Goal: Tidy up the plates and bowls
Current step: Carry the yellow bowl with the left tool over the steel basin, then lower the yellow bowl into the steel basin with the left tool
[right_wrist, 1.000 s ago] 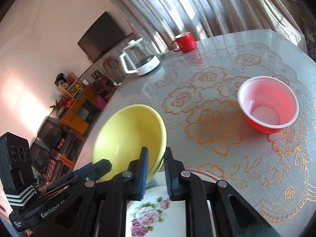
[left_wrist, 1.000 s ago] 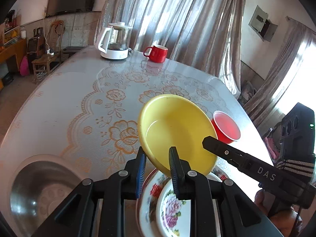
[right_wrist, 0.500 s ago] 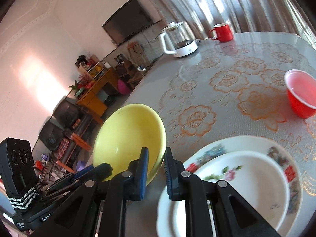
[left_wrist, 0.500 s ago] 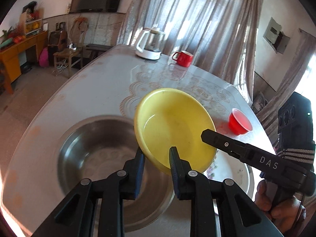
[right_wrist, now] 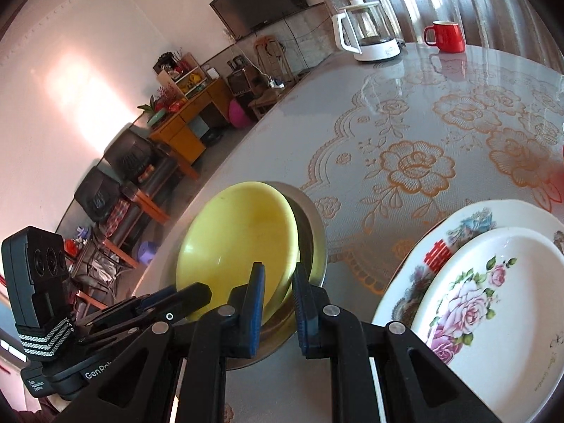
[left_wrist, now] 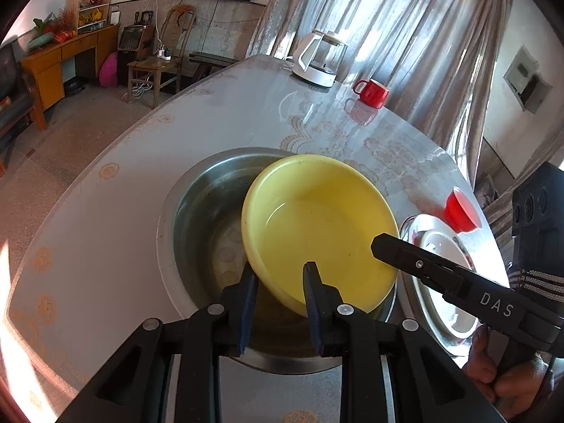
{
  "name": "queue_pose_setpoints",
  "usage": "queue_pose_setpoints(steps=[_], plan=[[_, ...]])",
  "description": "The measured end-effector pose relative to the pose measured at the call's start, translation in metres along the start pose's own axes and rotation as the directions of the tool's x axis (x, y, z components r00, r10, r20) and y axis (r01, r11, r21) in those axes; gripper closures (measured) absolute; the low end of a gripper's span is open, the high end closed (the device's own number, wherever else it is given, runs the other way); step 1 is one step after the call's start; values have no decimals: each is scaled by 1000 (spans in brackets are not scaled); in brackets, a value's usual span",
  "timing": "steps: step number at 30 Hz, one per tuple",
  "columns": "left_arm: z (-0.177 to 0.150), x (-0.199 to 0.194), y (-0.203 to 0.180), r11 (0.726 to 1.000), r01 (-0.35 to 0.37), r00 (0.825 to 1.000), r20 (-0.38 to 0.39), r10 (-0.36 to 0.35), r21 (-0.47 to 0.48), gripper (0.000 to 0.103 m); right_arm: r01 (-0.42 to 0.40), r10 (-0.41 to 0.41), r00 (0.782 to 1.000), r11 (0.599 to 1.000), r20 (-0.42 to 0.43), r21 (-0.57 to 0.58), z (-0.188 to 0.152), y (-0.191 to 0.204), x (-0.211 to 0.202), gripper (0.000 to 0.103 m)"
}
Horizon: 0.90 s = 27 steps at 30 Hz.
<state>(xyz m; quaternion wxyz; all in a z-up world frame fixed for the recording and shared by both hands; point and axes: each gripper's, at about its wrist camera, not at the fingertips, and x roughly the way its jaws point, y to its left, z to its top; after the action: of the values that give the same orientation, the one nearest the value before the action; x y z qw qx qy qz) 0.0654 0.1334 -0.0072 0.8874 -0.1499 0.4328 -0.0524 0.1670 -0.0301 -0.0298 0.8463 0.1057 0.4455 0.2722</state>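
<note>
A yellow bowl (left_wrist: 317, 218) (right_wrist: 236, 232) hangs tilted inside a large steel basin (left_wrist: 197, 211) (right_wrist: 315, 232); I cannot tell whether it touches the basin's bottom. My left gripper (left_wrist: 278, 271) is shut on the bowl's near rim, one finger inside and one outside. From the right, my right gripper (left_wrist: 379, 245) (right_wrist: 278, 271) is shut on the rim too. The left gripper (right_wrist: 201, 289) shows at the lower left of the right wrist view. To the right of the basin, a white floral plate (right_wrist: 493, 299) lies on a larger patterned plate (right_wrist: 469, 218).
A red plastic cup (left_wrist: 458, 208) stands just beyond the plates (left_wrist: 437, 246). At the table's far end are a white kettle (left_wrist: 320, 60) (right_wrist: 370, 35) and a red mug (left_wrist: 373, 92) (right_wrist: 446, 37). The table edge curves close on the left of the basin.
Both grippers have carried the yellow bowl leftward from above the stacked plates to the steel basin and lowered it into it. The plates now lie off to the right.
</note>
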Motion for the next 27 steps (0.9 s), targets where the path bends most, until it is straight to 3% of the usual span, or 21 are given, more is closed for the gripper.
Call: queue_pose_setpoints(steps=[27], plan=[[-1, -2, 5, 1000, 2, 1000, 20, -2, -8, 76, 7, -8, 1000, 1000, -9, -18, -1, 2, 6, 89]])
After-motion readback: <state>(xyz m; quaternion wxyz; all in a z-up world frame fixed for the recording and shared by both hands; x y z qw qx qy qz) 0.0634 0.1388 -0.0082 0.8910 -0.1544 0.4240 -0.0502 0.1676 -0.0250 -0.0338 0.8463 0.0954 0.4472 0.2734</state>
